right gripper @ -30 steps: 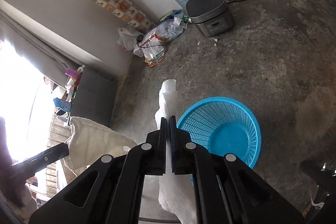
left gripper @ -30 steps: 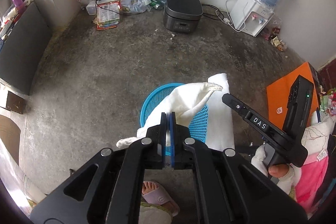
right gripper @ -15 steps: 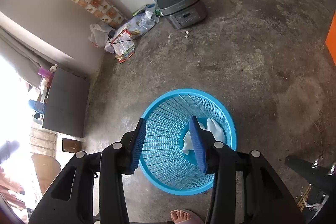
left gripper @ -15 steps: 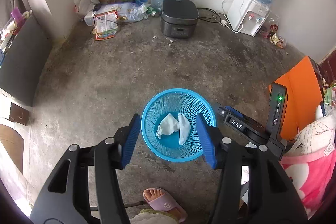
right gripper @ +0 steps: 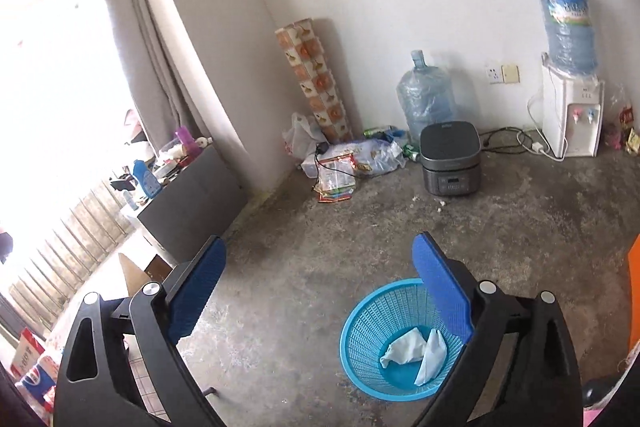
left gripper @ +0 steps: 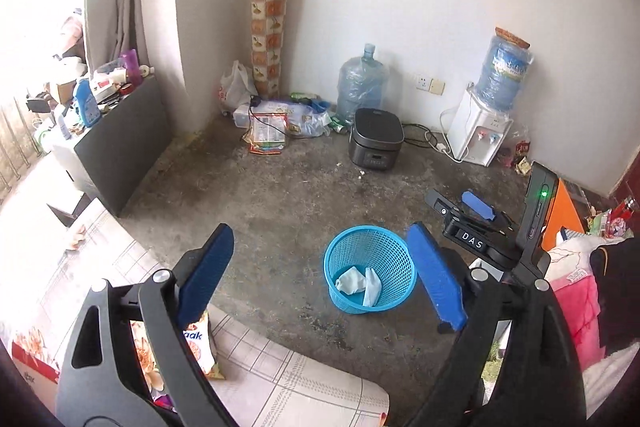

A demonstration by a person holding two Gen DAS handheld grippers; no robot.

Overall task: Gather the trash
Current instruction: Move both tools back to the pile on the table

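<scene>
The blue basket [left gripper: 370, 269] stands on the concrete floor [left gripper: 280, 211], below and ahead of both grippers, with two crumpled white tissues [left gripper: 357, 283] lying in its bottom. The left gripper [left gripper: 324, 279] has its jaws spreading wide with nothing between the pads; the basket shows through the gap, nearer the right-hand pad. The right gripper [right gripper: 320, 291] is likewise opening wide and empty; from it the basket [right gripper: 400, 343] sits low and right, partly behind the right-hand finger. Further candidate trash, a snack packet [left gripper: 200, 345], lies on the checked cloth [left gripper: 288, 375] just beside the left gripper's left-hand finger, so the left hand is judged nearer to it. Compared with one second ago, both grippers were clamped on white tissue over the basket; that tissue now rests inside, and both views stand higher and farther back.
</scene>
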